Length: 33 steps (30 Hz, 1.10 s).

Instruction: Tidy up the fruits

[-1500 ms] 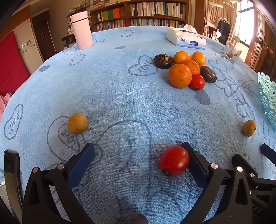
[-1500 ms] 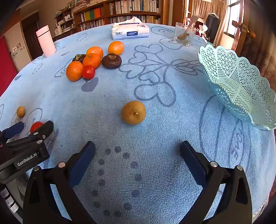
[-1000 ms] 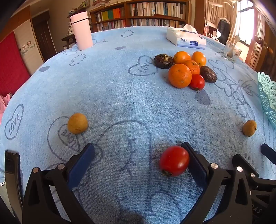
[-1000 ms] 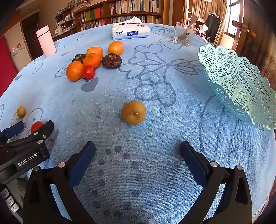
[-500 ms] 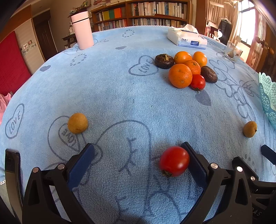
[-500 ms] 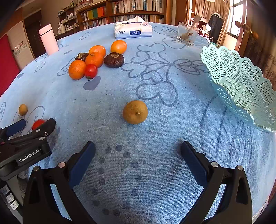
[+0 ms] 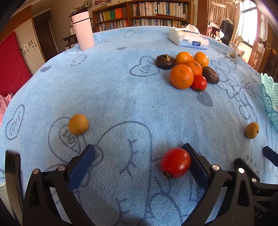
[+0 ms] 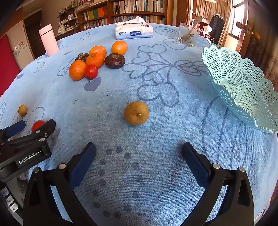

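Tomato (image 7: 175, 162) seemingly unmoved; cameras barely shifted.

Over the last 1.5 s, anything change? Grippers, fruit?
Almost nothing. The right gripper crept slightly towards the brown fruit, jaws open and empty. The left gripper stayed open with the tomato against its right finger, not clamped. The fruit pile and the basket did not move.

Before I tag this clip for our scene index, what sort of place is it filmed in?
Most likely a home living or dining room, perhaps a study: a bookshelf full of books lines the back wall, a table with a blue heart-print cloth holds a tissue pack, and curtained windows stand at the right.
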Each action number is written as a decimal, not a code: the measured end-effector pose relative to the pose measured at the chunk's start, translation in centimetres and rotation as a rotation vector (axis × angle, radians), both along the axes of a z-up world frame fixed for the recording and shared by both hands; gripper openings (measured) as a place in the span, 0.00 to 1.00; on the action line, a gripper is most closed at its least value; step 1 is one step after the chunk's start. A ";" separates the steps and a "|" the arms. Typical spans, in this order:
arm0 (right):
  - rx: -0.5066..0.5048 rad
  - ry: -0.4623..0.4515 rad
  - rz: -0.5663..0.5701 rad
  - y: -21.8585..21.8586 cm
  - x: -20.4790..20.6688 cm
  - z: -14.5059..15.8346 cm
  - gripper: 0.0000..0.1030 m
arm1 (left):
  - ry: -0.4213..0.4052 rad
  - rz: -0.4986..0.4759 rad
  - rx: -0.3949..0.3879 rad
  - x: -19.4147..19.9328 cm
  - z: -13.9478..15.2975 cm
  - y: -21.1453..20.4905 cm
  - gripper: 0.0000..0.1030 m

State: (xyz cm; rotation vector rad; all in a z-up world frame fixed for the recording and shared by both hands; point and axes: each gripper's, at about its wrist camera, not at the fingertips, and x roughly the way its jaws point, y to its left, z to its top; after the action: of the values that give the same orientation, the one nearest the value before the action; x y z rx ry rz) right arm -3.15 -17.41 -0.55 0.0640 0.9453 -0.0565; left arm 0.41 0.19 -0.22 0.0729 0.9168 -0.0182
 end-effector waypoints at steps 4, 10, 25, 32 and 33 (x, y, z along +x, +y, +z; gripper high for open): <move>0.000 0.000 0.000 0.0 0.0 0.0 0.98 | -0.001 0.001 0.003 0.2 -0.1 0.1 0.95; -0.003 0.001 0.000 -0.1 0.1 0.1 0.98 | -0.002 -0.001 0.004 -0.1 0.1 -0.1 0.95; -0.005 0.002 0.000 -0.1 0.1 0.0 0.98 | -0.024 -0.014 -0.131 -1.4 2.3 3.3 0.95; -0.005 0.002 0.000 -0.1 0.0 0.0 0.98 | -0.082 0.051 -0.130 -1.1 4.1 6.2 0.86; -0.005 0.001 0.000 -0.1 0.1 0.0 0.98 | -0.075 0.056 -0.137 -0.7 4.0 6.4 0.84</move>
State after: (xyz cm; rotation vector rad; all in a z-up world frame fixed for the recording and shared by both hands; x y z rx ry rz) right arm -3.10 -17.49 -0.51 0.0594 0.9465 -0.0584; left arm -0.32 6.64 3.80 -0.0793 0.8402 -0.0263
